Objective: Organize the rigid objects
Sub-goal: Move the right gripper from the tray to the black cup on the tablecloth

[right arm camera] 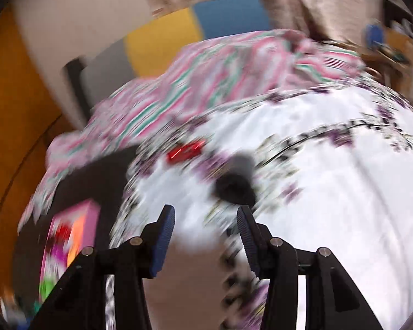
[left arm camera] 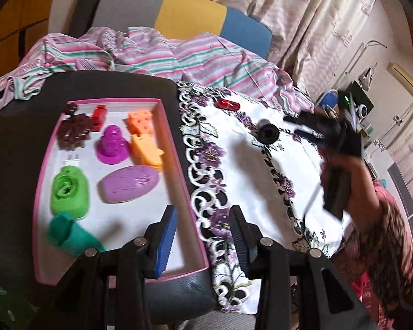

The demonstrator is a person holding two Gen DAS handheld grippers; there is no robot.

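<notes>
at far left a pink tray (left arm camera: 176,148) holds toys: cheese (left arm camera: 141,122), soap (left arm camera: 129,183), green cup (left arm camera: 74,238). left gripper (left arm camera: 203,233) hovers at its right rim, jaws partly open, empty. on the floral cloth (left arm camera: 250,181) lie a red piece (left arm camera: 228,105) and black cylinder (left arm camera: 267,132). right gripper (right arm camera: 206,240), jaws parted, holds nothing.

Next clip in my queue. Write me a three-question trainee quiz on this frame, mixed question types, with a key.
1. True or false: the red capsule-shaped piece lies inside the pink tray.
2. Which is empty?
A. left gripper
B. right gripper
C. both
3. Fill in: the black cylinder rests on the white ______ cloth.

Key:
1. False; it lies on the cloth outside the tray.
2. C; both stand open with nothing between the jaws.
3. Floral (embroidered).
</notes>
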